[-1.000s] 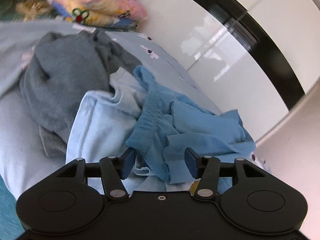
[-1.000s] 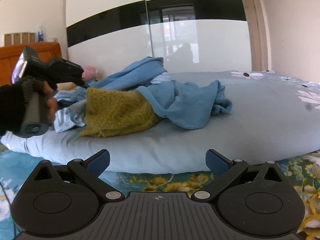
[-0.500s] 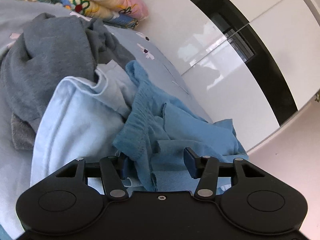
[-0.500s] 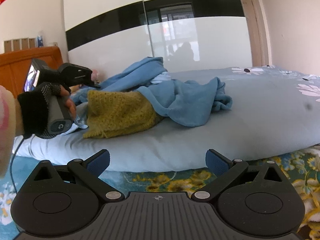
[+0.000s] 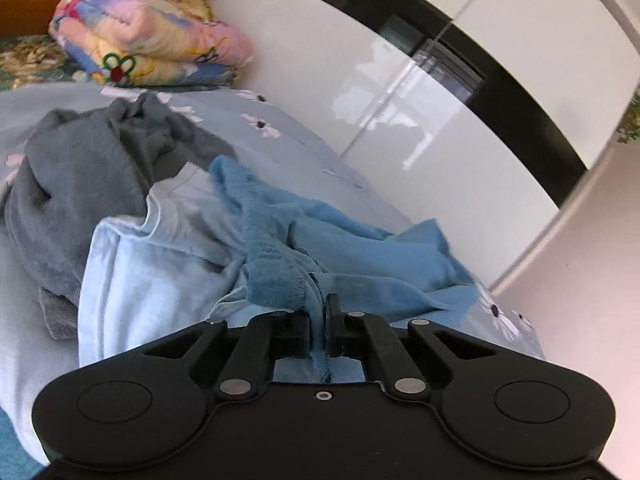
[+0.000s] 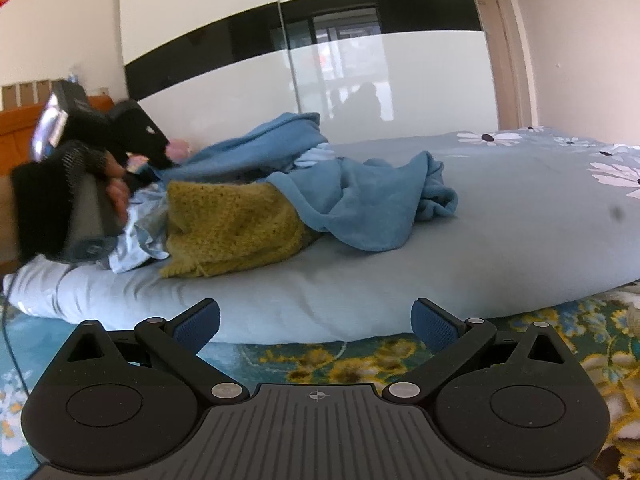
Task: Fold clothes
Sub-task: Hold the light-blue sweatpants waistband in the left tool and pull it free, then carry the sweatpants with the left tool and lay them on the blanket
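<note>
So the left gripper [image 5: 319, 322] has its jaws squeezed together on a fold of the blue fleece garment [image 5: 344, 240], which sits on top of the clothes heap on the bed [image 6: 500, 240], right beside a pale blue shirt [image 5: 152, 264] and a grey sweater [image 5: 80, 168]. The right gripper [image 6: 316, 320] hangs off the bed's edge, jaws spread wide with nothing between them. From that side there's also a mustard knit [image 6: 232, 224] tucked under the blue one.
</note>
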`<state>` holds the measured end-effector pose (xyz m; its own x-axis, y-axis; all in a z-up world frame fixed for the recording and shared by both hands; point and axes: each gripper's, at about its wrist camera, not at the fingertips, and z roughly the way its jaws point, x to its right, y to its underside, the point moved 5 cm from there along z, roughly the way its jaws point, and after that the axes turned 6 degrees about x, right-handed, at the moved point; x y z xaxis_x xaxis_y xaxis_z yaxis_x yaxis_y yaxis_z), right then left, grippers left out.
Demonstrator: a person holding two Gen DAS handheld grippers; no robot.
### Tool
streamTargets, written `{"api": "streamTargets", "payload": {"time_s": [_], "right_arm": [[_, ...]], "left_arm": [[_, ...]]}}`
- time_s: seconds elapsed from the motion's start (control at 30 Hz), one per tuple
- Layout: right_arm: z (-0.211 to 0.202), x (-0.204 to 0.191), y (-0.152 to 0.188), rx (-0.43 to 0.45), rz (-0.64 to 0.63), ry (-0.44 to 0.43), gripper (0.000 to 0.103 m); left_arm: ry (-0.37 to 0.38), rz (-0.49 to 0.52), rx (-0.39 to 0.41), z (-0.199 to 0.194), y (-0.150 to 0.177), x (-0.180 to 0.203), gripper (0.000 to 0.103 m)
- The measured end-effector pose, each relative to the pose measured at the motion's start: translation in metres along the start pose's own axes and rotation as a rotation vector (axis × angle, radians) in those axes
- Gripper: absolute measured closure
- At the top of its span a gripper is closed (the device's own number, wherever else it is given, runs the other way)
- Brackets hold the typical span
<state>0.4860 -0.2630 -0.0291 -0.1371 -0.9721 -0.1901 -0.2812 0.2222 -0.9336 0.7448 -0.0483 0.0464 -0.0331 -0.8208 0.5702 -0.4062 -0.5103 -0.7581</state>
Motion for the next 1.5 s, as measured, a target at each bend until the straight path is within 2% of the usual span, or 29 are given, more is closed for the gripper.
{"api": "streamTargets", "payload": {"time_s": [0.17,0.33,0.4,0.67,0.73,0.87,1.1,1.17,1.23,1.4,1.5], "right_arm": [[-0.001,-0.003,-0.002,0.008,-0.012,-0.008,0.0],[-0.002,-0.004,-0.004,0.018,-0.016,-0.004,0.0],[-0.003,-0.004,-0.006,0.023,-0.018,-0.002,0.0],[-0.004,-0.004,-0.009,0.033,-0.01,-0.01,0.0],[-0.005,-0.004,-0.01,0.037,-0.011,-0.01,0.0],[-0.007,-0.005,-0.011,0.046,-0.011,-0.011,0.0],[-0.013,-0.016,-0.015,0.068,-0.043,-0.017,0.0],[-0.016,-0.025,-0.017,0.084,-0.07,-0.026,0.0],[-0.021,-0.038,-0.02,0.101,-0.109,-0.042,0.0],[-0.045,-0.081,-0.027,0.19,-0.227,-0.117,0.0],[-0.063,-0.104,-0.033,0.244,-0.242,-0.172,0.0]], "left_arm": [[0.022,0.008,0.006,-0.031,-0.015,0.015,0.1],[0.04,0.062,0.006,-0.076,-0.027,0.027,0.1],[0.048,0.038,0.013,-0.098,-0.034,0.027,0.1],[0.016,0.089,0.036,-0.187,-0.052,0.012,0.1],[-0.006,0.094,0.035,-0.212,-0.053,0.0,0.1],[-0.094,0.091,-0.015,-0.258,-0.039,-0.035,0.1],[-0.21,-0.023,-0.042,-0.337,-0.009,-0.103,0.1],[-0.237,-0.078,-0.044,-0.362,0.001,-0.125,0.1],[-0.27,-0.087,-0.047,-0.386,0.011,-0.142,0.1],[-0.28,-0.138,-0.057,-0.436,0.038,-0.182,0.1],[-0.281,-0.133,-0.084,-0.459,0.06,-0.202,0.1]]}}
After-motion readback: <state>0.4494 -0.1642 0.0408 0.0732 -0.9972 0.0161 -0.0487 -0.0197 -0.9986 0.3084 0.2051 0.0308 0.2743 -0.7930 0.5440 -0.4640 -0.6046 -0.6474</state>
